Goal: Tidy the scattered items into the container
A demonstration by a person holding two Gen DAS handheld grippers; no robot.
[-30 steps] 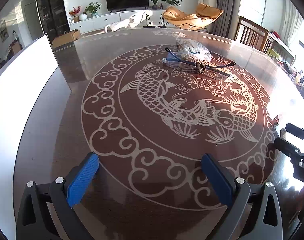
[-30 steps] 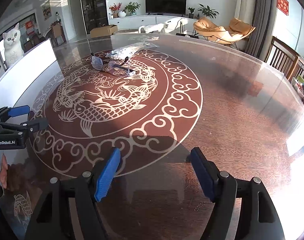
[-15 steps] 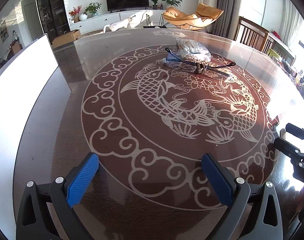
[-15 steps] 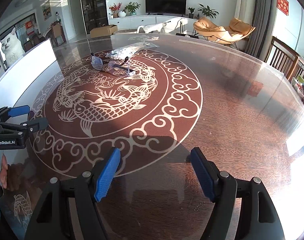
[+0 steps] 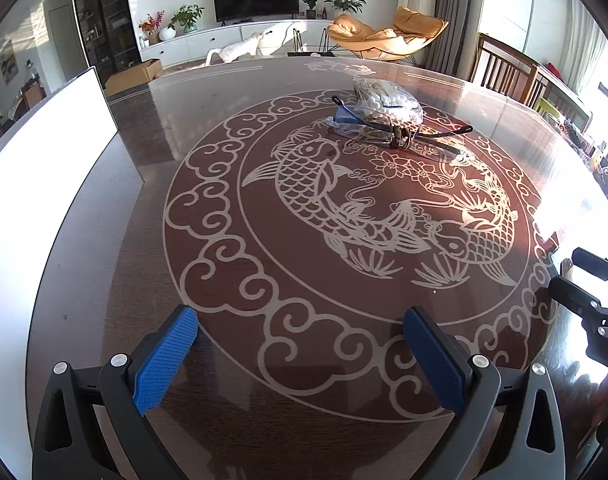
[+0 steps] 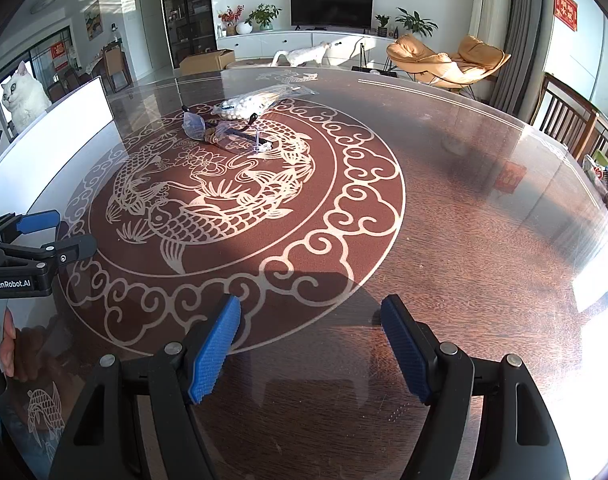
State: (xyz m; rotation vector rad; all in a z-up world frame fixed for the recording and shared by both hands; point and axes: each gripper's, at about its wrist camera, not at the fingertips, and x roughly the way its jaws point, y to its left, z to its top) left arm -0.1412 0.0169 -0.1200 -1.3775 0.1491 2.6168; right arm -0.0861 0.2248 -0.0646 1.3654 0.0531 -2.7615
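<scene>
In the left wrist view, the left gripper (image 5: pixel 300 354) is being held low over the near edge of the round dark-brown glass-topped table (image 5: pixel 144 240), its blue-padded fingers (image 5: pixel 166 364) spread wide apart with nothing between them. Far across the carp-and-cloud pattern, a clear plastic bag of small white beads (image 5: pixel 386 102) is being seen lying on the tabletop, and a pair of clear-lensed glasses with thin dark arms (image 5: pixel 388 136) is lying just in front of it, touching or nearly touching it. A tall white flat panel (image 5: pixel 52 136) is being shown standing at the table's left edge. The right gripper (image 5: pixel 584 284) is being glimpsed at the right border.

In the right wrist view, the right gripper (image 6: pixel 312 350) is likewise being held above the near rim, fingers parted and empty. The bead bag (image 6: pixel 250 104) and the glasses (image 6: pixel 220 132) are being seen together at the far left of the pattern, well apart from both grippers. The left gripper (image 6: pixel 60 232) is being shown at the left edge, also spread. The white panel (image 6: pixel 52 136) is standing beyond it.
</scene>
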